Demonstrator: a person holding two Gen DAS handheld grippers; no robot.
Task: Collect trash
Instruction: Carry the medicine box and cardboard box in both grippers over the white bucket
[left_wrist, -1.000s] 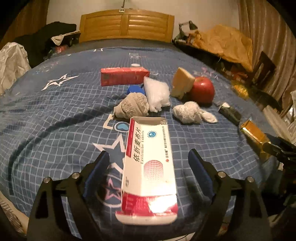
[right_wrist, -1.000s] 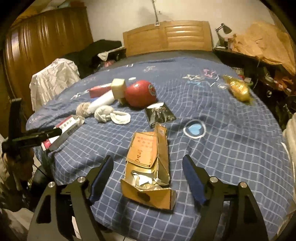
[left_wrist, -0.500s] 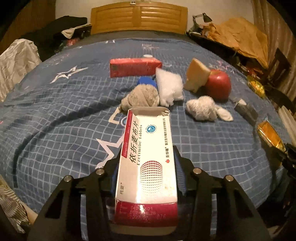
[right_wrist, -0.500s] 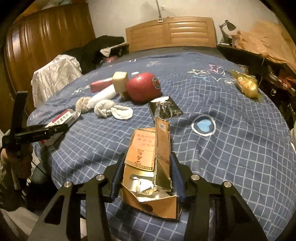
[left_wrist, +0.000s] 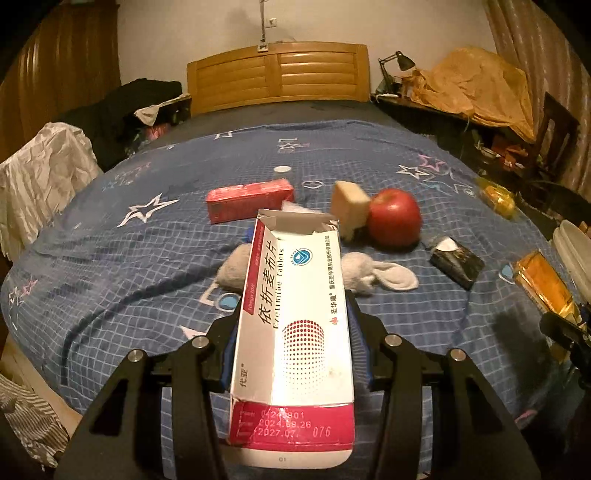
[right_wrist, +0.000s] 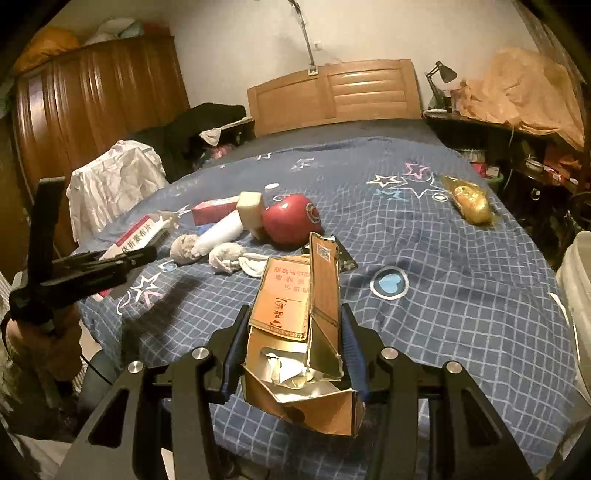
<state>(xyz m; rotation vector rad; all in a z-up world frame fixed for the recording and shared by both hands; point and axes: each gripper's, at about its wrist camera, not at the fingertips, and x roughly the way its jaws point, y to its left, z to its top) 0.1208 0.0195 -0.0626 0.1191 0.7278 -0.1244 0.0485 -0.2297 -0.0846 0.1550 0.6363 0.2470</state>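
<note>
My left gripper (left_wrist: 295, 354) clamps its fingers on the white-and-red tablet box (left_wrist: 295, 325), held above the bed (left_wrist: 110, 258). My right gripper (right_wrist: 293, 354) pinches the torn gold carton (right_wrist: 299, 343) over the blue bedspread (right_wrist: 443, 314).

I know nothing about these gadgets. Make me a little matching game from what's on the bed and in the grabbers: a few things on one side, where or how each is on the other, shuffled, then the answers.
Things:
1. white medicine box
2. torn brown carton
3. red apple
4. yellow packet

Places:
A. lying alone on the bedspread, far right
B. clamped in the left gripper
C. on the bed beside a pale block
D. clamped in the right gripper

Pairs: 1-B, 2-D, 3-C, 4-A
</note>
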